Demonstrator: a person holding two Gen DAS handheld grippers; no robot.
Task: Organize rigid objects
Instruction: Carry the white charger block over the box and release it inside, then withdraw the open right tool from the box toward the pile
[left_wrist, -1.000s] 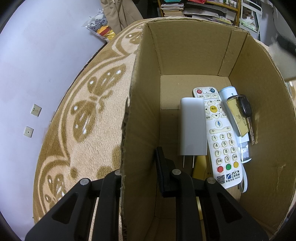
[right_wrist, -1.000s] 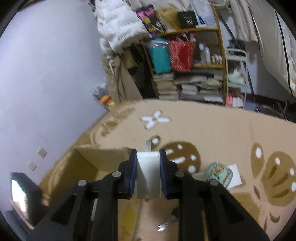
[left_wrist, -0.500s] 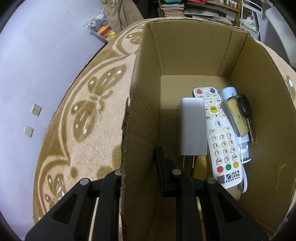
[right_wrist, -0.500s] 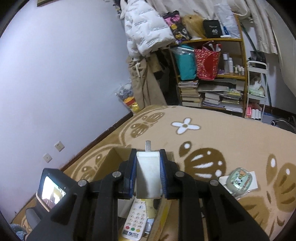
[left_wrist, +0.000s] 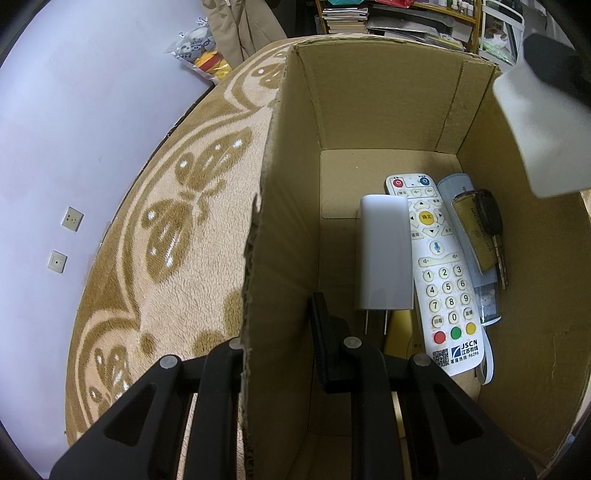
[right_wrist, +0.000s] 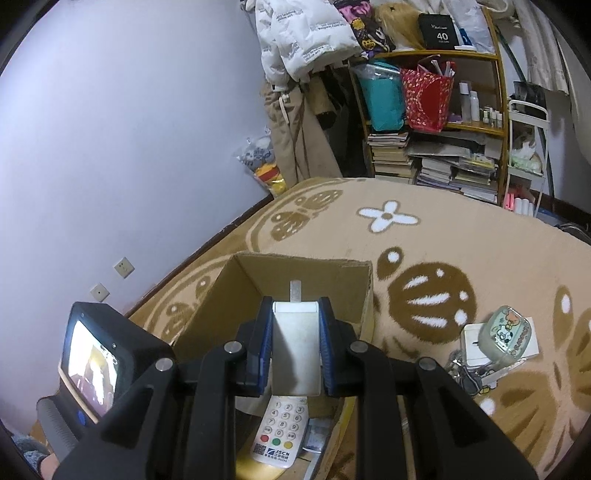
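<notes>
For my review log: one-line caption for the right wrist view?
Right gripper holds a white charger above the cardboard box, where a remote already lies.

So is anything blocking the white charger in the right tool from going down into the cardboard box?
Nothing visible does. The right tool holds the charger above the open-topped box. A remote, another charger and a key lie on the floor, but bare space remains at the far end.

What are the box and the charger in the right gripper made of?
Box: corrugated cardboard, matte brown, going by its ragged torn edge and fold creases. Charger in the right gripper: looks like smooth white plastic with a metal prong.
</notes>
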